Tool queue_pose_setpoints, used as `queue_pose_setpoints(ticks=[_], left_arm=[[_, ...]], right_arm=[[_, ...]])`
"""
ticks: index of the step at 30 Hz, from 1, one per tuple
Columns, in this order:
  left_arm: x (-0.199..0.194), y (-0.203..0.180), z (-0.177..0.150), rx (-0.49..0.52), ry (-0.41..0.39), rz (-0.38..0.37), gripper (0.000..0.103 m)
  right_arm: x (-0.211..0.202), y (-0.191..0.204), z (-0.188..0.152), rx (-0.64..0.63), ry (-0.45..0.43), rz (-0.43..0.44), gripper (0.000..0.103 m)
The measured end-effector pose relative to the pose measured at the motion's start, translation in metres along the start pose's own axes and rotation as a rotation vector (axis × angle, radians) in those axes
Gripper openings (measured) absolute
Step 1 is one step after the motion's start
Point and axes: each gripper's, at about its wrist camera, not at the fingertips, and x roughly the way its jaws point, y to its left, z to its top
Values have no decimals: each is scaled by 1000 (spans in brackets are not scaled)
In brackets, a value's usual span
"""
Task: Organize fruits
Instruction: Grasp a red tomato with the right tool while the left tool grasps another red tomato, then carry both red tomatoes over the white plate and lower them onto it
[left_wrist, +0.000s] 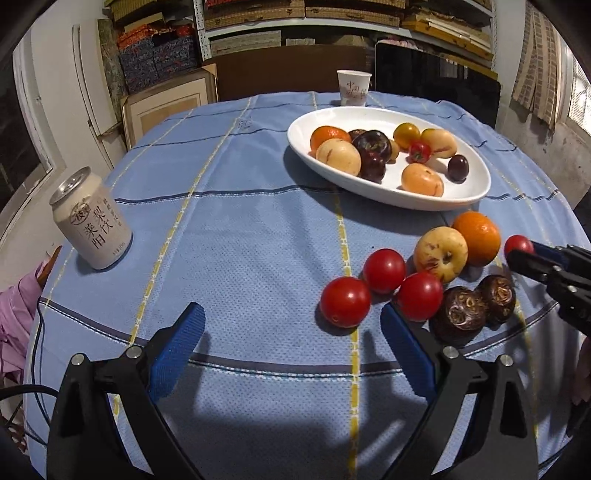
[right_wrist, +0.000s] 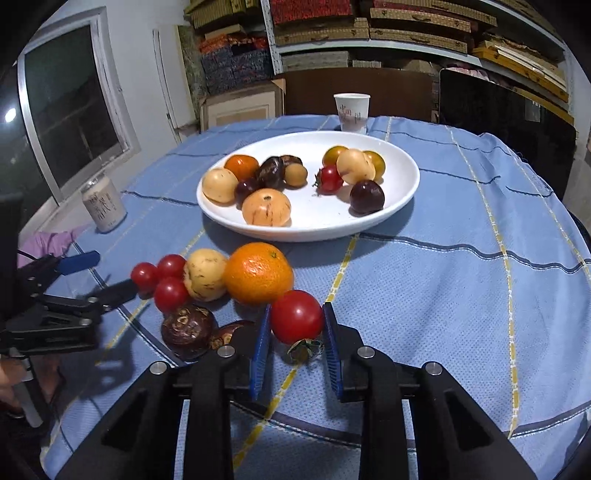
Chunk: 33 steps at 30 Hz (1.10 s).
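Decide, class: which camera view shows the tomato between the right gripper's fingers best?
The right wrist view: the tomato sits centred between the right gripper pads. The left wrist view shows it only partly, at the frame's edge behind that gripper.

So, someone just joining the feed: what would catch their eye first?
The right gripper closed around a red tomato at the near edge of the loose fruit. Behind it, the white plate heaped with mixed fruit, mid-table. Left gripper hangs open near three more tomatoes.

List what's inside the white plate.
The white plate holds an orange, pale yellow fruits, dark purple ones, green-yellow tomatoes and a small red tomato. Anything beneath the piled fruits is hidden.
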Motion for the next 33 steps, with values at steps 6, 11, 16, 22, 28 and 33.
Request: queue_pose_setpoints(ticks=[6, 11, 16, 22, 28, 33], left_arm=[[14, -7, 4, 36, 20, 9, 93], [17, -7, 3, 43, 21, -37, 50], [14, -8, 2, 33, 11, -98, 29], [10, -2, -1, -16, 0, -143, 29], [-13, -2, -3, -33, -60, -148, 29], [-43, -5, 5, -29, -108, -182, 29]], right_arm=[[-1, 4, -1, -21, -17, -4, 28], [-2, 2, -1, -16, -24, -1, 28], [-4, 0, -1, -6, -35, 0, 28], [-6, 0, 0, -4, -38, 7, 28], [-17, -3, 2, 25, -62, 17, 28], [-39, -5, 7, 51, -103, 20, 28]])
